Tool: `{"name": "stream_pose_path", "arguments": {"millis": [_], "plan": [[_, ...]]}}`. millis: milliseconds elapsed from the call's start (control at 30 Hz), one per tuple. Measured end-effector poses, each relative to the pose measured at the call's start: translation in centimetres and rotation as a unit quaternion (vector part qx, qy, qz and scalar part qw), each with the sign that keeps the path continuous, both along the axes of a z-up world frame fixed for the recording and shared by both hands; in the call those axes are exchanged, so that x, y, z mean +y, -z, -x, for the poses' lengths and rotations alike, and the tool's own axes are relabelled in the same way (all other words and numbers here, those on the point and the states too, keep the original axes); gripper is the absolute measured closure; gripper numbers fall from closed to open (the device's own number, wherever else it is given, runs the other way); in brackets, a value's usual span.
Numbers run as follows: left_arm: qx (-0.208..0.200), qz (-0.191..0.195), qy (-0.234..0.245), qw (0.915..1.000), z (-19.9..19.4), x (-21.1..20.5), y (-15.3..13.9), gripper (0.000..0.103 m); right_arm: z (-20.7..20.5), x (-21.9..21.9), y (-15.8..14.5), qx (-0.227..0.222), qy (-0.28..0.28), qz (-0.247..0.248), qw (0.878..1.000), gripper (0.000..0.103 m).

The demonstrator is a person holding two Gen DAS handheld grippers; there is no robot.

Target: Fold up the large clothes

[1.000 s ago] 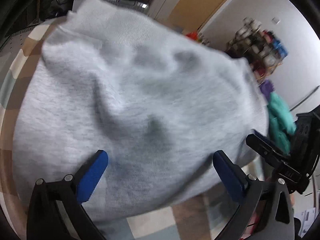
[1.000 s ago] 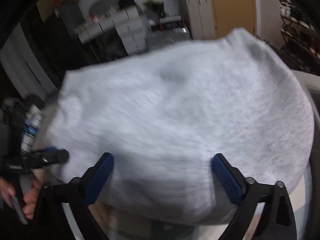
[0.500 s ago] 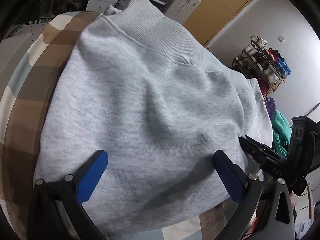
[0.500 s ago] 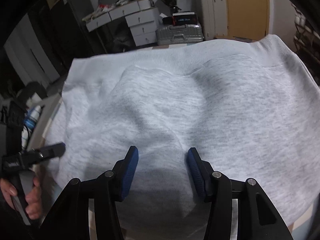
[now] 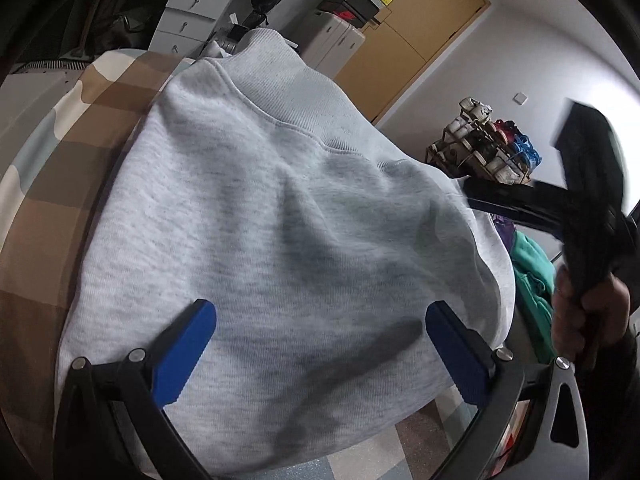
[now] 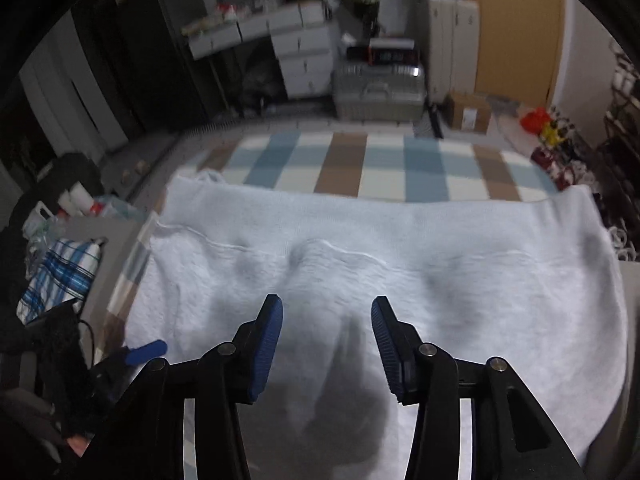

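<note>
Checkered bedding [image 6: 384, 164] is carrying a grey sweatshirt [image 5: 280, 240], seemingly folded once; right gripper [image 6: 326, 344] fingers are closing around a raised pleat, left gripper [image 5: 320, 344] fingers gaping, empty.

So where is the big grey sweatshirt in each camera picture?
Left wrist view: the grey sweatshirt fills the middle, its ribbed band toward the top, above the left gripper.
Right wrist view: it spreads across the lower half, behind the right gripper.
Shared landmark: the checked bedcover under it, at the left edge in the left view and just beyond the sweatshirt in the right view.
</note>
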State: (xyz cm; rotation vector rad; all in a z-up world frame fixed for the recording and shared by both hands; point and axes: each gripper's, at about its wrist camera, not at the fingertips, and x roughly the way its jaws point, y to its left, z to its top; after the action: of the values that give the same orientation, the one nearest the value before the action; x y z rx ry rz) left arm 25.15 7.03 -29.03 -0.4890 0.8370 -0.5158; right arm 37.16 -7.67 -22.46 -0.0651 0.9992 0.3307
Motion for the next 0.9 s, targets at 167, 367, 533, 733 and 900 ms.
{"name": "stream_pose_path", "arguments": {"millis": [167, 367, 533, 733, 900], "plan": [[-0.001, -0.012, 0.003, 0.9999, -0.3, -1.0, -0.2, 0.001, -5.0, 1.1, 8.3, 0.146, 0.012, 0.067, 0.987, 0.056], [-0.002, -0.013, 0.003, 0.9999, 0.0, -0.8, -0.4, 0.001, -4.1, 2.3, 7.7, 0.120, -0.002, 0.104, 0.987, 0.055], [-0.002, -0.012, 0.003, 0.9999, 0.0, -1.3, -0.2, 0.001, 0.8, -3.3, 1.4, 0.028, 0.027, -0.004, 0.999, 0.052], [-0.003, -0.013, 0.002, 0.9999, -0.1, -1.2, 0.0, 0.001, 7.5, -9.5, 0.7, -0.051, 0.077, 0.044, 0.995, 0.033], [-0.003, -0.015, 0.005, 0.9999, -0.1, -1.3, 0.0, 0.001, 6.5, -13.0, 9.2, 0.031, 0.112, 0.136, 0.984, 0.033]]}}
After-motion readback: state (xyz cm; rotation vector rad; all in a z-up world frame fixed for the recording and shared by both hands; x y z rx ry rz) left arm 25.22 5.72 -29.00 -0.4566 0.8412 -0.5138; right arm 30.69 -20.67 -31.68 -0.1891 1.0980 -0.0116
